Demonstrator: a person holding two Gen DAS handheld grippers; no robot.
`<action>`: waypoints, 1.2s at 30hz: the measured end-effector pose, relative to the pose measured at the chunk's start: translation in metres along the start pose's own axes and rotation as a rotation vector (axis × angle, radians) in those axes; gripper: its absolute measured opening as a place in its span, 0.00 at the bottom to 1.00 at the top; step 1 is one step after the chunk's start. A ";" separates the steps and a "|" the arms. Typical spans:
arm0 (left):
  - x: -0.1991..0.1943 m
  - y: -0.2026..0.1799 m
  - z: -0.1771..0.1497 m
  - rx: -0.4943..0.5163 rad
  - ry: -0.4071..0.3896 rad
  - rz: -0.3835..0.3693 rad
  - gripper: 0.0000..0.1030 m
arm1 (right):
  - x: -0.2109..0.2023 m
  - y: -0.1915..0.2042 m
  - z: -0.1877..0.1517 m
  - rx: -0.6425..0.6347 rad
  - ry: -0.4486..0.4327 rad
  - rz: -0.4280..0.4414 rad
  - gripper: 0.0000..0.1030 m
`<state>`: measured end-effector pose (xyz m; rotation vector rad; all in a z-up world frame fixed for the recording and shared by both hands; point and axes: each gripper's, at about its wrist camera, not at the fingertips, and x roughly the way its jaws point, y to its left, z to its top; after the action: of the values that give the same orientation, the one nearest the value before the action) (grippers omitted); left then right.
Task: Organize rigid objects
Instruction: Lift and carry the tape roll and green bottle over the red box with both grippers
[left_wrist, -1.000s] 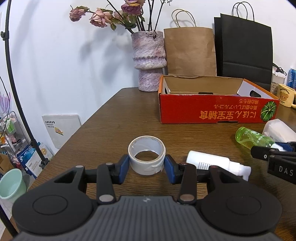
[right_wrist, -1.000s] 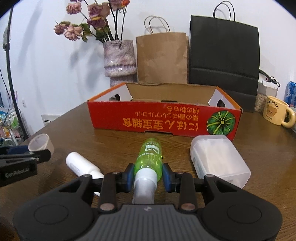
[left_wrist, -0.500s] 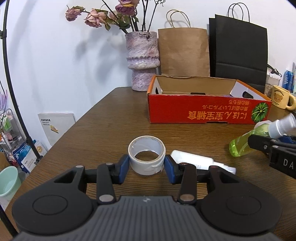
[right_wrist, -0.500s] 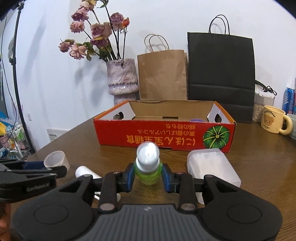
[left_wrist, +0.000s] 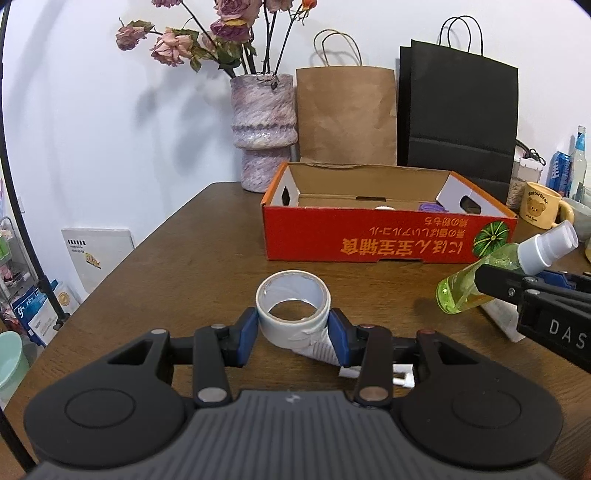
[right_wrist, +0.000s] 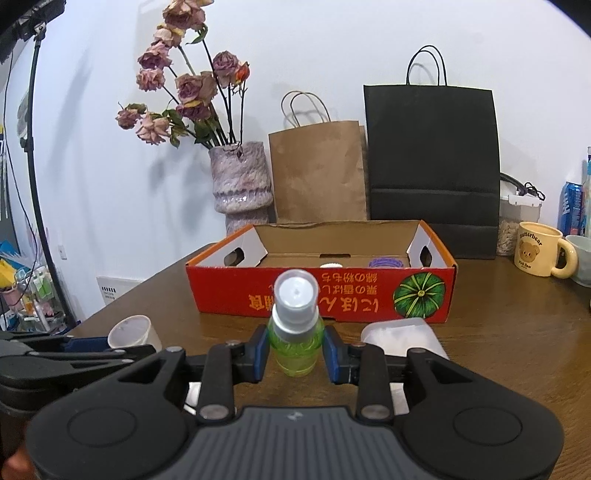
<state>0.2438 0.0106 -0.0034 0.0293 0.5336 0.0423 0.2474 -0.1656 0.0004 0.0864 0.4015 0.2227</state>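
Nearest the left wrist camera, the left gripper (left_wrist: 293, 330) is clamping a roll of white tape (left_wrist: 293, 314) between its blue pads (left_wrist: 246, 338), the roll sitting with its open core facing up and appearing raised off the wooden table (left_wrist: 184, 266). Under the roll and the right-hand pad, a white spray bottle (left_wrist: 332, 354) is lying on its side on the tabletop, mostly hidden by the gripper. In the right wrist view, the right gripper (right_wrist: 294, 352) is squeezing a green spray bottle (right_wrist: 295, 332) around its body, the clear cap pointing up and away; in the left wrist view that same bottle is showing at the right, tilted and held clear of the table with its cap toward the box. Just beyond the right gripper, a translucent white plastic container (right_wrist: 400, 338) is resting on the table, partly covered by the gripper's frame. Farther back, a red cardboard box (left_wrist: 384, 240) with a pumpkin picture on its front wall is standing open on the table; a purple item (right_wrist: 385, 263) and a small white item (right_wrist: 331, 265) are lying inside near its back wall, too little showing to name them. Behind the box, a mottled vase (right_wrist: 240, 184) of dried roses, a brown paper bag (right_wrist: 317, 170) and a black paper bag (right_wrist: 432, 162) are lining the white wall, and a yellow bear mug (right_wrist: 539, 254) is sitting off to the right.
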 end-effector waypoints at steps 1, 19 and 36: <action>0.000 -0.001 0.001 0.001 -0.002 -0.001 0.41 | 0.000 -0.001 0.001 0.001 -0.003 0.000 0.29; 0.000 -0.030 0.038 0.023 -0.064 -0.022 0.41 | -0.001 -0.015 0.026 -0.001 -0.072 -0.006 0.29; 0.028 -0.046 0.070 -0.028 -0.088 -0.053 0.41 | 0.020 -0.033 0.046 0.016 -0.122 -0.041 0.29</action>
<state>0.3047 -0.0350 0.0413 -0.0100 0.4454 -0.0035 0.2901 -0.1952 0.0310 0.1071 0.2838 0.1724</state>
